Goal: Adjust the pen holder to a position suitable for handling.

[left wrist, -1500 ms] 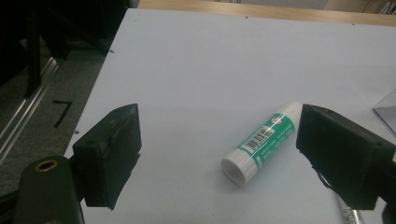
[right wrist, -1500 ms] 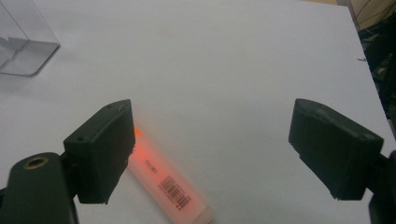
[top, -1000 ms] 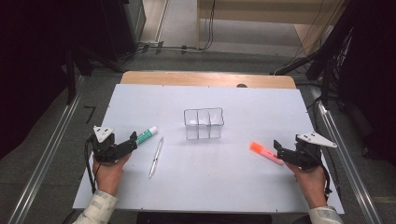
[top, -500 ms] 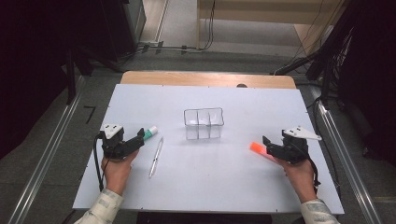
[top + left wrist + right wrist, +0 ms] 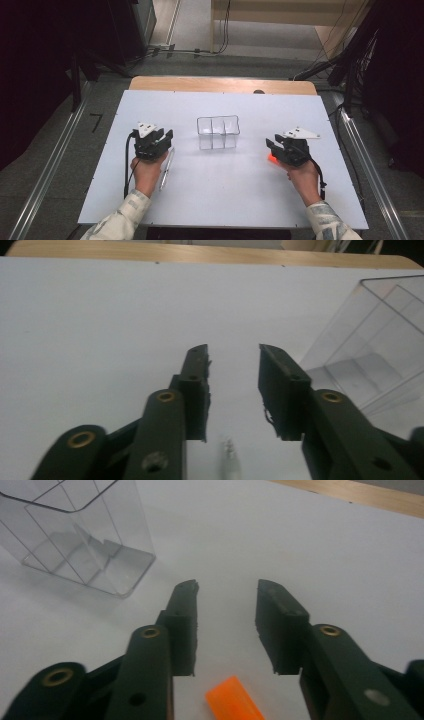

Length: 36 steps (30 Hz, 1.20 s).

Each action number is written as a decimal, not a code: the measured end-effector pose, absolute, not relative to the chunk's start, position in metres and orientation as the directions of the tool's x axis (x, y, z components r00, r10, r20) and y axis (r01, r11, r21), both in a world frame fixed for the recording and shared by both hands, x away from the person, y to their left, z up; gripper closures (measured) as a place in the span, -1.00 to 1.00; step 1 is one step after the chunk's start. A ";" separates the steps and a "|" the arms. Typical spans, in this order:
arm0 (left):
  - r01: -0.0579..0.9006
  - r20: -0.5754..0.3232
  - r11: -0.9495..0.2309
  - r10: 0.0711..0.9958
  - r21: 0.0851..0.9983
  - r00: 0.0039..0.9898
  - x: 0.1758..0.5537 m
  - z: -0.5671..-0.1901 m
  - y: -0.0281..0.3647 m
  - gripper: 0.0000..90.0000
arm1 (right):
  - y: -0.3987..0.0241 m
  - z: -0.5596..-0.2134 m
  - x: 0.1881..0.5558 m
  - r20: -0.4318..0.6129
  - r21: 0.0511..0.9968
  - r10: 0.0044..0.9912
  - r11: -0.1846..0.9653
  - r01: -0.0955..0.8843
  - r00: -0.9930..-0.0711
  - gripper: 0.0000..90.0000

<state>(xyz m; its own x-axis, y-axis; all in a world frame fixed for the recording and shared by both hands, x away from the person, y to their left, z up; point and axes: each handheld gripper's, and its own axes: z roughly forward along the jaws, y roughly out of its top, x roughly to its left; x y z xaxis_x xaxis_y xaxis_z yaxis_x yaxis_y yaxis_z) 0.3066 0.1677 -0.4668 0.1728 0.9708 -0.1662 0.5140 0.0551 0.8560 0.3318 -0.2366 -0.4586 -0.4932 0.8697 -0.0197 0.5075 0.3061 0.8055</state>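
**Both grippers closing in on their pickups beside the organiser**

The left gripper (image 5: 232,385) and right gripper (image 5: 225,625) have just been narrowing, jaws not yet pressing anything. Right of the clear three-compartment organiser (image 5: 218,132) lies the orange marker (image 5: 234,700), its end between the right jaws; left of it, a tube's tip (image 5: 231,460). Judged step: grasping. Next: clamp, lift.

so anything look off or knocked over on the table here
Nothing stands out. The clear organizer stands upright and empty mid-table, the silver pen lies flat by the left gripper, and an orange marker lies flat between the pads of the right gripper. Both grippers' jaws have just been closing. No spills or damage visible.
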 end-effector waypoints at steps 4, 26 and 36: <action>0.523 -0.151 0.012 0.963 0.852 0.223 0.317 -0.468 0.150 0.80 | -0.220 -0.461 0.337 -0.025 0.796 0.849 0.335 0.503 -0.527 0.69; 0.571 -0.179 -0.030 0.935 0.821 0.306 0.343 -0.486 0.100 1.00 | -0.167 -0.474 0.357 0.022 0.784 0.808 0.351 0.512 -0.588 0.95; 0.577 -0.197 -0.016 0.932 0.816 0.304 0.350 -0.486 0.088 1.00 | -0.171 -0.475 0.363 0.043 0.788 0.833 0.311 0.531 -0.551 0.95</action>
<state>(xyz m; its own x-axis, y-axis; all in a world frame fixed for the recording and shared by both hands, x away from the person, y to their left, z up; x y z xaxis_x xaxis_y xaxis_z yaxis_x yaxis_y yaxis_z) 0.3504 0.0885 -0.4861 0.3043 0.9320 -0.1970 0.5773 -0.0159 0.8164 0.3627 -0.1712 -0.4745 -0.5510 0.8334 0.0425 0.5313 0.3110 0.7880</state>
